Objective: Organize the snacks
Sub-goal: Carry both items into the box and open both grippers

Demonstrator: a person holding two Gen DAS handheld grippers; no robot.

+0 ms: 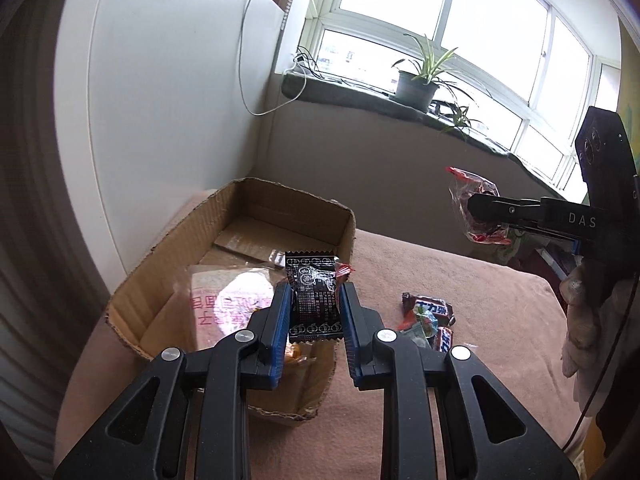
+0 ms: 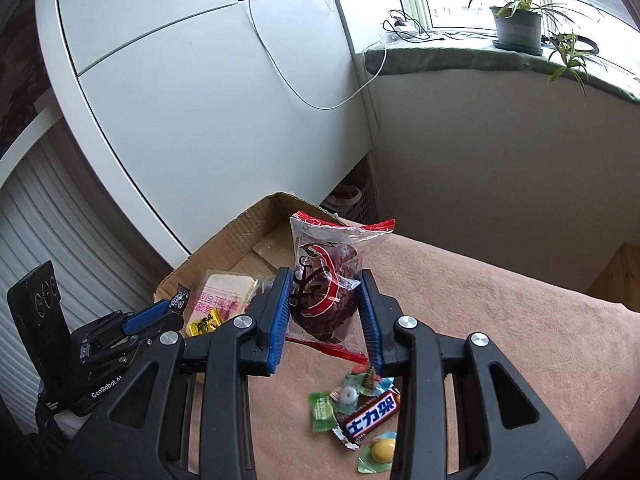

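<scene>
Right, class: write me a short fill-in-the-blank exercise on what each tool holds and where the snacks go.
The left tool grips a ____ packet.
The right tool grips a clear packet with ____ trim.
The pink-lettered bag lies inside the cardboard ____.
Loose sweets lie on the ____ blanket.

Missing words: black; red; box; pink

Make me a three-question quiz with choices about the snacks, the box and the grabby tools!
1. Where is the pink-lettered snack pack? A in the cardboard box B on the windowsill C on the floor
2. What colour is the packet in the left tool? A yellow B black C green
3. The right tool is: A empty B lying down C gripping a clear red-printed bag

Answers: 1 A, it lies inside the box walls. 2 B, black with white print. 3 C, the blue pads squeeze it.
</scene>
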